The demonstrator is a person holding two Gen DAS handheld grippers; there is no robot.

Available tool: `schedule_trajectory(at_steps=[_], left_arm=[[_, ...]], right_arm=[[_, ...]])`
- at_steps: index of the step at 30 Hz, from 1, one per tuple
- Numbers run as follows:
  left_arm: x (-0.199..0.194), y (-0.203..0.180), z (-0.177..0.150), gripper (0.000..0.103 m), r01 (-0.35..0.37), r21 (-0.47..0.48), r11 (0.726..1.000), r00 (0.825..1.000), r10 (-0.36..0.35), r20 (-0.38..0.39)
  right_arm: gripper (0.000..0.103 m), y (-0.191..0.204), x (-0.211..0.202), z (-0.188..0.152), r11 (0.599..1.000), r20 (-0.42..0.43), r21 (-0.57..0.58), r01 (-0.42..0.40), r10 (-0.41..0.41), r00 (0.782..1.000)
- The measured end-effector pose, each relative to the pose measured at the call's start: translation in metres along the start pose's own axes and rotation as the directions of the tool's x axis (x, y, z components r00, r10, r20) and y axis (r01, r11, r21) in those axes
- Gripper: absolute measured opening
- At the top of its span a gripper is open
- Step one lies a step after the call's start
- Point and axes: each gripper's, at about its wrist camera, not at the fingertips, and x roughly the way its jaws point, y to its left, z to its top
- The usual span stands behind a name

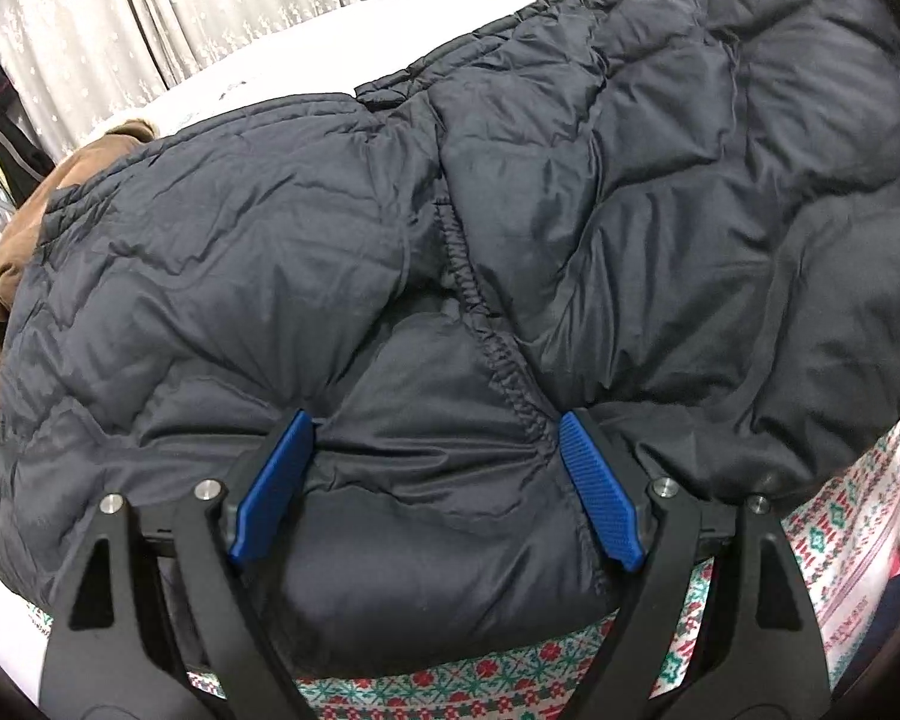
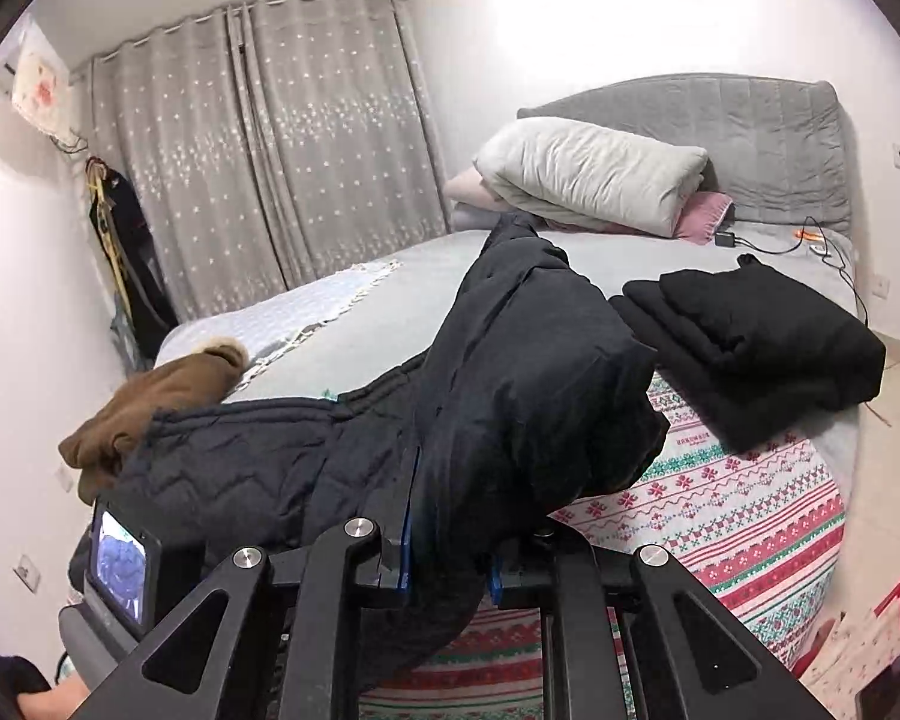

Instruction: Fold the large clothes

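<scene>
Quilted dark-navy nylon: puffer coat (image 1: 450, 228), spread on bed (image 2: 750, 504), hem end nearest, hood end farthest.

Nearest, left wrist view: left gripper (image 1: 435, 480), blue pads (image 1: 273, 489) spread wide, straddling a bulge of the near hem beside the gathered seam (image 1: 498, 348). Not clamped; fabric lies between the jaws, contact with the pads probable but no pinch visible.

Nearest, right wrist view: right gripper (image 2: 447, 546), jaws nearly closed on a thick bunch of the same coat (image 2: 510, 420), a fold lifted off the patterned bedspread (image 2: 720, 516) and draped across the fingers.

Middle distance: coat body running from the near edge away toward far left, long axis roughly along the left gripper's forward line, then bending left. Brown fur hood trim (image 2: 150, 408) at far-left end, well apart from both grippers.

Right of coat: folded black garment (image 2: 762, 342), already stacked, near the lifted fold but not touching, as far as can be judged.

Farthest: rolled quilt (image 2: 588, 174), grey headboard (image 2: 720, 138), curtains (image 2: 258, 156).

Judgement: next fold likely carries the hem forward toward the hood. Both grippers at the hem end; left must close first.
</scene>
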Motion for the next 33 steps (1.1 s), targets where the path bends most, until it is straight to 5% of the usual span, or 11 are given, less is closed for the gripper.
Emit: schedule_trajectory(at_steps=[4,12,22,33], left_arm=[[-0.004,0.013,0.011,0.084,0.017,-0.028,0.999,1.0,-0.017,0.003],[0.004,0.039,0.038,0.084,-0.074,-0.053,0.996,0.997,0.073,-0.021],[0.034,0.011,0.105,0.085,-0.278,0.172,0.945,0.956,0.29,-0.046],[0.081,0.026,0.144,0.092,-0.235,0.13,0.963,0.954,0.254,-0.159]], right_arm=[[0.016,-0.017,0.006,0.002,0.997,-0.035,0.081,-0.015,0.018,0.999],[0.016,-0.033,0.005,0.005,0.983,-0.083,0.175,-0.048,0.063,0.995],[0.016,-0.044,0.01,0.009,0.973,-0.122,0.222,-0.063,0.092,0.988],[0.016,-0.043,0.01,0.009,0.959,-0.136,0.27,-0.087,0.127,0.983]])
